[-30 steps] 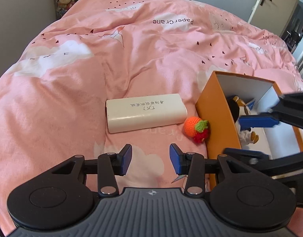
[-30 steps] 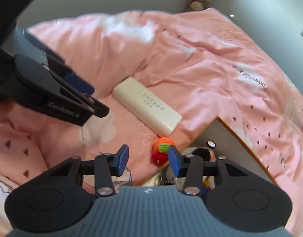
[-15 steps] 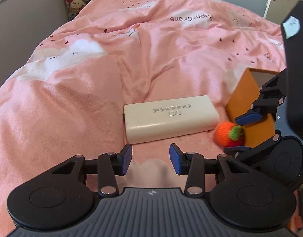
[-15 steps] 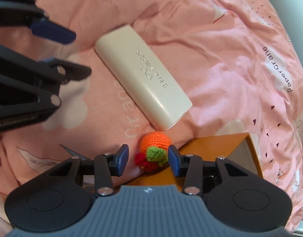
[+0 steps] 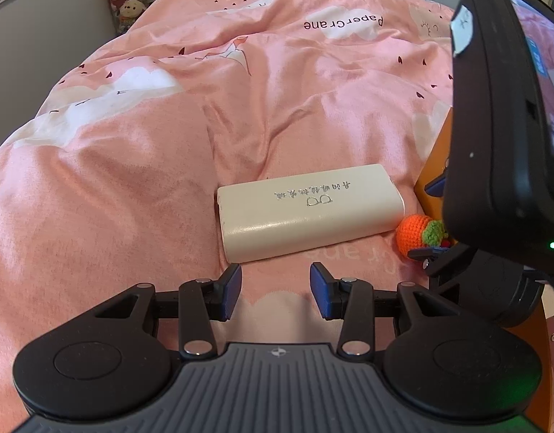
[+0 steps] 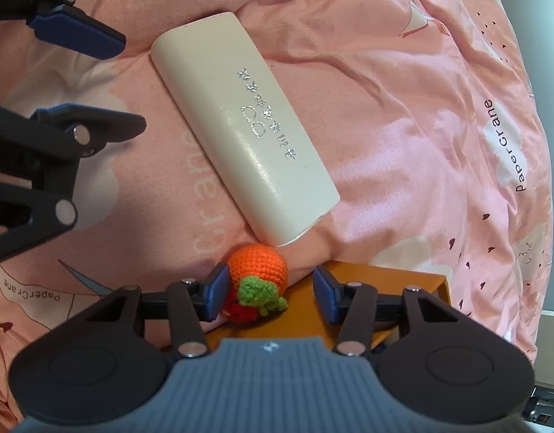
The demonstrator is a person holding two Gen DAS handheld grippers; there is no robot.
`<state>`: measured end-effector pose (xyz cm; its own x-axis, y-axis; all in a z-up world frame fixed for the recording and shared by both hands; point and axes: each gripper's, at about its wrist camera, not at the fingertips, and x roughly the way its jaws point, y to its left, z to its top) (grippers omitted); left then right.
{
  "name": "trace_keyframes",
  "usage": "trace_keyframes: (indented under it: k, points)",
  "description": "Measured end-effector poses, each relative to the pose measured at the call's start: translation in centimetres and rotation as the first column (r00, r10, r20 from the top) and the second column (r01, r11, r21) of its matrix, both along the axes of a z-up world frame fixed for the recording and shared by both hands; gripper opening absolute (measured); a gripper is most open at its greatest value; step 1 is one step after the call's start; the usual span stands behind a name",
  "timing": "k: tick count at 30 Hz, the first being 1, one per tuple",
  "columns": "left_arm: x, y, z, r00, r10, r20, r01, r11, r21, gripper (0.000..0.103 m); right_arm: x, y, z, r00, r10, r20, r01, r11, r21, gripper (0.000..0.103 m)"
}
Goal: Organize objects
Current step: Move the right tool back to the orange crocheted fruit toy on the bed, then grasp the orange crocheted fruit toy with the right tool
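Right claw [image 6: 269,297] just opened wide around crochet fruit [image 6: 259,274]; left claw [image 5: 275,290] empty; duvet [image 5: 132,180] reads "PaperCrane".

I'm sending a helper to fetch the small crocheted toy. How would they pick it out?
On the pink bedspread, find the long cream case. At its near end, against the orange box, sits the crocheted toy, between the right gripper fingers. It alone is knitted: an orange ball with green leaves and red beneath.

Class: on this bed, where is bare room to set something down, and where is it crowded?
Free: the pink duvet left of and beyond the cream case. Crowded: the case's right end, where the crocheted orange toy, orange box and right gripper meet.
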<state>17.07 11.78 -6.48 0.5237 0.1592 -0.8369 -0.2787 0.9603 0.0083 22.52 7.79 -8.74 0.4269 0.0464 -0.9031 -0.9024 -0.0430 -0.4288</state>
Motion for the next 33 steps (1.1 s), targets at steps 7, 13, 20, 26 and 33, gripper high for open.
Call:
trace_keyframes:
  k: [7,13,20,26,33]
  points:
    - [-0.2,-0.3,0.3,1.000,-0.003,0.004,0.003,1.000,0.006,0.048,-0.2,0.0,-0.8,0.999,0.018,0.031,-0.018,1.000,-0.001,0.063]
    - [-0.4,-0.4,0.5,1.000,0.001,0.007,-0.001,1.000,0.019,0.048,-0.8,0.1,-0.2,1.000,0.005,-0.017,-0.004,1.000,0.024,0.028]
    - [-0.4,-0.9,1.0,0.999,-0.017,0.030,0.016,0.999,0.029,0.048,-1.4,0.0,-0.2,1.000,0.007,-0.008,-0.007,0.999,0.037,0.028]
    - [-0.3,-0.8,0.9,1.000,-0.007,0.024,0.007,1.000,0.027,0.048,-0.5,0.4,-0.3,1.000,0.006,-0.010,-0.006,1.000,0.014,0.057]
    - [-0.3,-0.4,0.7,1.000,0.005,0.016,-0.006,1.000,0.020,0.048,-0.6,0.6,-1.8,0.999,0.010,-0.043,-0.012,0.999,-0.046,0.043]
